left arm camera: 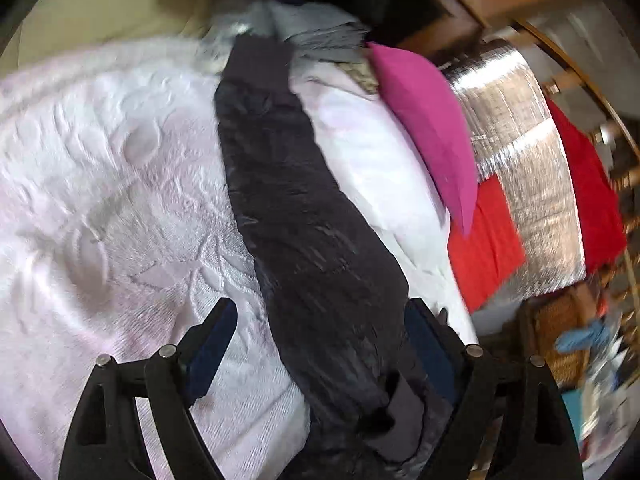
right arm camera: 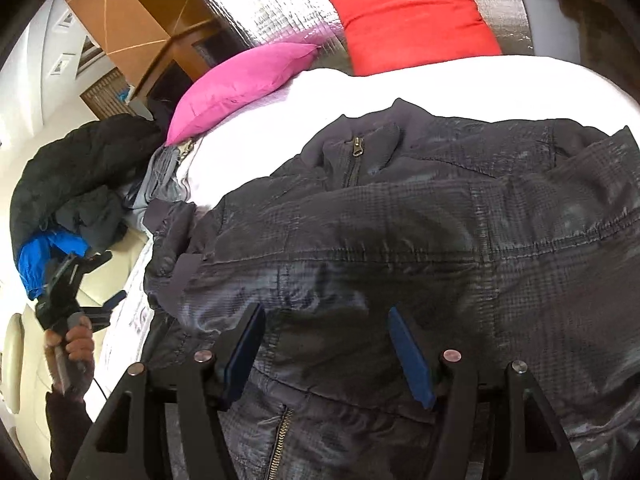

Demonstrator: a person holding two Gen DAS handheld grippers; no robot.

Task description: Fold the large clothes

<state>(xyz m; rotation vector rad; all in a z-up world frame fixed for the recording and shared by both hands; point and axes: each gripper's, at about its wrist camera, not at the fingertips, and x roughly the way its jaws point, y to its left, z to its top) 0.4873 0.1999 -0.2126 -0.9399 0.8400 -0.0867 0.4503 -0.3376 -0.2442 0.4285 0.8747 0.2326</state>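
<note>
Dark jacket (right arm camera: pixel 400 232) fills the near part of the right wrist view, spread on the bed (right arm camera: pixel 420 84) w/ collar and zip toward the far side, by the pink pillow (right arm camera: pixel 240 80) and red pillow (right arm camera: pixel 412 28). Right tool (right arm camera: pixel 324 316) hovers over the jacket's lower body, jaws apart, nothing between them. Left tool (left arm camera: pixel 320 312) also spread wide; a long dark strip of the jacket, prob. a sleeve (left arm camera: pixel 312 220), runs near-to-far betw. its fingers, but they aren't pinching it. In the right view that sleeve end sits at the jacket's left edge, and the left tool (right arm camera: pixel 76 292) shows just left of it, off the bed edge. So sleeve's long axis lies along the left tool's pointing direction; left hand is nearer. Likely next: left closes on the sleeve and folds it rightward across the body.
</note>
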